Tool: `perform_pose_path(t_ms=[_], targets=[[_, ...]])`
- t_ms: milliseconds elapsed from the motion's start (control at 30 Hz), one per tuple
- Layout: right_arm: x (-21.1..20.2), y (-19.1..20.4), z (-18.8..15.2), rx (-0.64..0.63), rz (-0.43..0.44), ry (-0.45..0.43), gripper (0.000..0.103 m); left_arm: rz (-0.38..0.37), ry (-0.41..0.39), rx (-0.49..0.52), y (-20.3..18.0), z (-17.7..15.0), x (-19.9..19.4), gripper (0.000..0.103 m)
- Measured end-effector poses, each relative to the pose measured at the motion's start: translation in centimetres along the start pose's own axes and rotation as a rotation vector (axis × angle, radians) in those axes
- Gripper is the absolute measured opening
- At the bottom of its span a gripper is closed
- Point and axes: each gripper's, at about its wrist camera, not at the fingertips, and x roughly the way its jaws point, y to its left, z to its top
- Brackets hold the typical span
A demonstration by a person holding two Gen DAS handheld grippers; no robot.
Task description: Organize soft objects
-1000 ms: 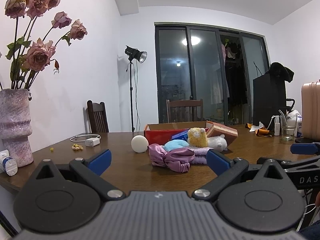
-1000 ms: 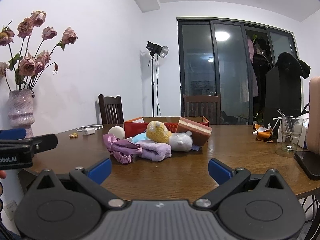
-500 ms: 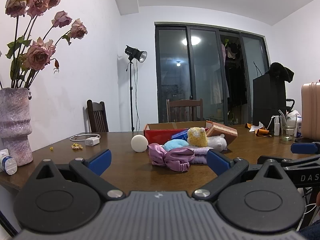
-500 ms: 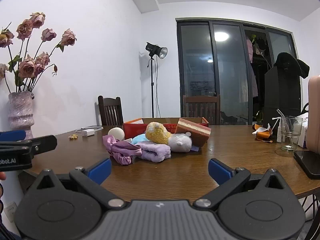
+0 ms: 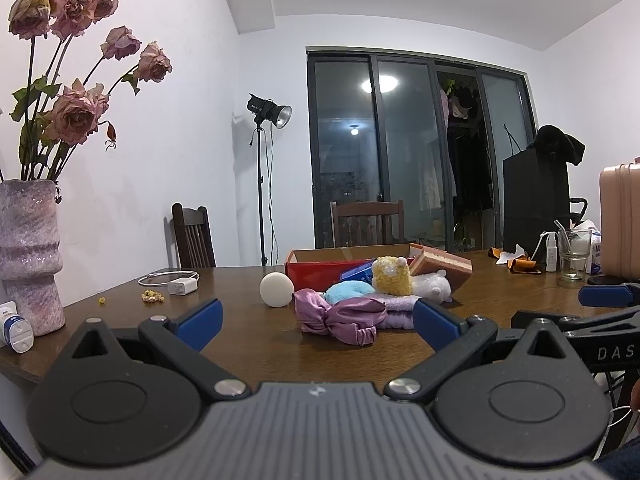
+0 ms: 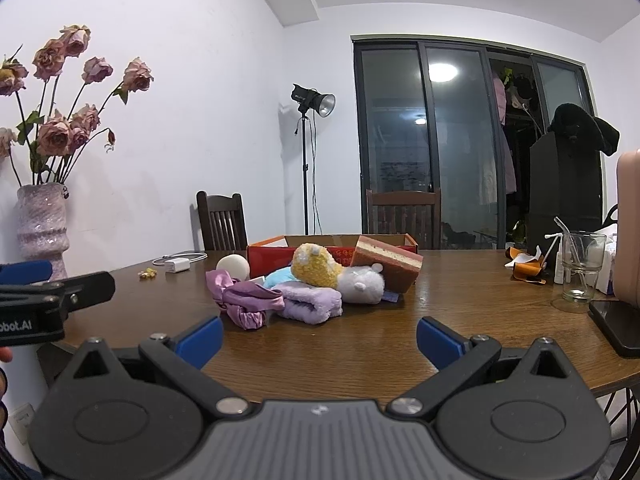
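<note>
A heap of soft things lies mid-table in front of a red cardboard box [image 5: 316,272] [image 6: 268,258]: a pink satin scrunchie [image 5: 340,318] [image 6: 244,302], a folded lilac towel [image 6: 310,302] [image 5: 396,312], a yellow plush [image 5: 392,276] [image 6: 316,268], a light blue plush [image 5: 348,290], a white plush [image 6: 362,280] and a cake-slice sponge [image 6: 386,262] [image 5: 440,266]. A white ball [image 5: 276,290] [image 6: 234,266] sits left of the heap. My left gripper [image 5: 316,318] is open, short of the scrunchie. My right gripper [image 6: 318,336] is open near the table's front edge, holding nothing.
A pink vase of dried roses [image 5: 28,256] [image 6: 42,224] stands at the left edge, with a small bottle [image 5: 16,326] beside it. A white charger with cable [image 5: 182,284] lies behind. At right are a glass [image 6: 580,266], a phone [image 6: 616,326] and a pink case [image 5: 620,220]. Chairs stand behind the table.
Both views have shifted only slightly; the right gripper has edged a little closer to the table. Nothing was grasped or moved.
</note>
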Motion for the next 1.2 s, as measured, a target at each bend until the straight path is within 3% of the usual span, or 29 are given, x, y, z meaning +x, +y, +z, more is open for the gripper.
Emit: perform_pose_path(t_ms=[833,1067,1200], targets=[[0.1,-0.3,0.2,0.008,0.001,0.000,0.103,-0.005,0.014,-0.007,0.2,-0.1,0.3,0.103],[2.4,-1.5,1.3,0.055,0.012,0.020,0.103,0.000,0.056,0.023,0.5,-0.4,3.1,0.103],[5.7,-2.7,2.3,0.102,0.006,0.047,0.103,0.001,0.107,-0.029,1.7,0.1,6.1,0.103]])
